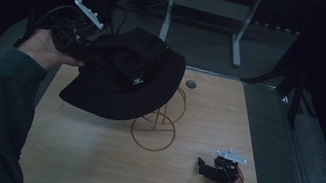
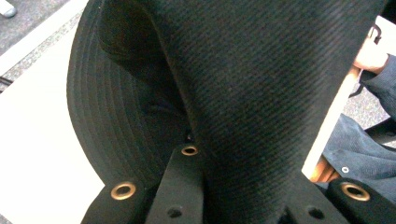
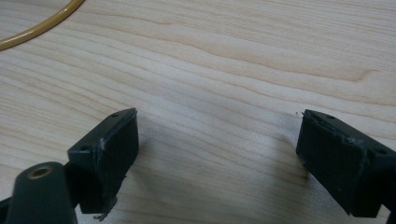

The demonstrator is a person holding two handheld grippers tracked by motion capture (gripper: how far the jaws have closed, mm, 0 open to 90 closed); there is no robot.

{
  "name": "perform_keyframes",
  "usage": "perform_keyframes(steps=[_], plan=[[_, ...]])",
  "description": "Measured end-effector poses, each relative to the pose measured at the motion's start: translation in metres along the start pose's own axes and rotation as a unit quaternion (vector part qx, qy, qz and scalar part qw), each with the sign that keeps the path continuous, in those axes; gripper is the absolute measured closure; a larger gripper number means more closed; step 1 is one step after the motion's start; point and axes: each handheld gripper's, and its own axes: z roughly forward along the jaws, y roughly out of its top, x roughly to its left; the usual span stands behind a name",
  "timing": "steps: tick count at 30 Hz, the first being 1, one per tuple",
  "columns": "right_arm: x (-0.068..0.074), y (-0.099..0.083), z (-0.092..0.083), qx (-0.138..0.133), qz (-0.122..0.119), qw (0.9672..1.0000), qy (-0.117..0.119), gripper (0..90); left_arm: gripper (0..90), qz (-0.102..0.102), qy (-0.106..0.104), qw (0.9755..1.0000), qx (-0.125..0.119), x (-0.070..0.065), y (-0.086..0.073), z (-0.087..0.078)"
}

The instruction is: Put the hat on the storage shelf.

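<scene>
A black bucket hat (image 1: 128,75) hangs in the air over the left half of the wooden table (image 1: 217,116). My left gripper (image 1: 76,40) is shut on its crown side at the far left. In the left gripper view the hat's ribbed fabric (image 2: 243,84) is pinched between the jaws of my left gripper (image 2: 243,196). Under the hat stands a gold wire stand (image 1: 154,130) with a ring base, partly hidden by the brim. My right gripper (image 1: 205,169) rests low at the table's front right. Its jaws stand wide apart with only bare wood between them (image 3: 215,149).
A curve of the wire stand (image 3: 42,25) shows at the top left of the right gripper view. A round cable hole (image 1: 191,84) sits at the table's back edge. A grey desk frame (image 1: 239,34) and a dark tripod (image 1: 298,90) stand on the floor beyond.
</scene>
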Motion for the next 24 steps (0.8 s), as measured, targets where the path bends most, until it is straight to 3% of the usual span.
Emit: perform_keyframes(steps=[24], plan=[[0.0, 0.0, 0.0, 0.0, 0.0, 1.0, 0.0, 12.8, 88.4, 0.024, -0.018, 0.9993, 0.022, -0.016, 0.035, 0.033]])
